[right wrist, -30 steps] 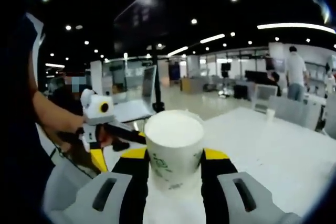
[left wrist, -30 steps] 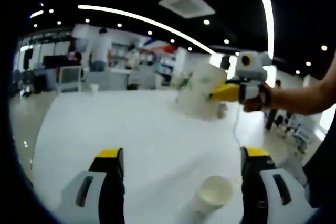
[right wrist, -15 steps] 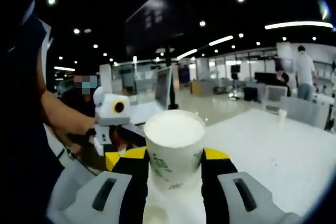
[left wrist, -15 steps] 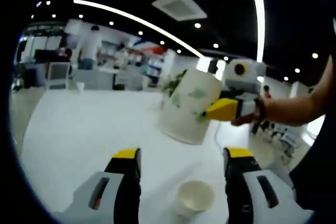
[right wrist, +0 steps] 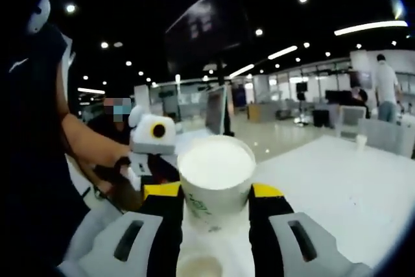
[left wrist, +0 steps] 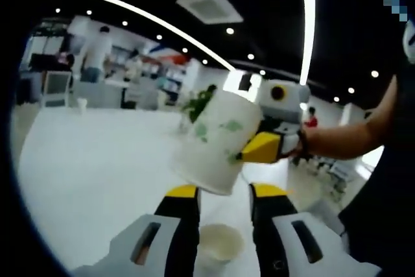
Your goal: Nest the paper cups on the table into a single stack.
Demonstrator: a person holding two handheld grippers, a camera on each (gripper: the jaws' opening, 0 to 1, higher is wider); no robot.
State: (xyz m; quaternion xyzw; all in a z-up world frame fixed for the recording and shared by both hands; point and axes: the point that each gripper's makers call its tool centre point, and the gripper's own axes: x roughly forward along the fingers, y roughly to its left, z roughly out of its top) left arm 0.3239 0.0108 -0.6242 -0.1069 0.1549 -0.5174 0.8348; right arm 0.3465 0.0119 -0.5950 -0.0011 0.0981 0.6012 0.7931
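Note:
A white paper cup with green print (left wrist: 214,141) hangs tilted in the air, with my right gripper (left wrist: 249,150) shut on it. In the right gripper view this cup (right wrist: 216,167) stands mouth-up between the yellow-tipped jaws of the right gripper (right wrist: 217,196). Just below it, a second paper cup (left wrist: 219,244) stands mouth-up on the white table (left wrist: 84,160). My left gripper (left wrist: 225,191) has its jaws drawn in close against this cup's sides. From above, the lower cup (right wrist: 199,267) shows under the held one.
A small cup (left wrist: 81,104) stands far off on the table, also seen as the small cup (right wrist: 361,141). A chair (left wrist: 55,85) and people are beyond the far edge. A monitor (right wrist: 217,108) stands behind the person's forearm (right wrist: 84,144).
My left gripper's jaws have narrowed around the cup on the table. The right gripper has carried its cup closer, to just above that cup.

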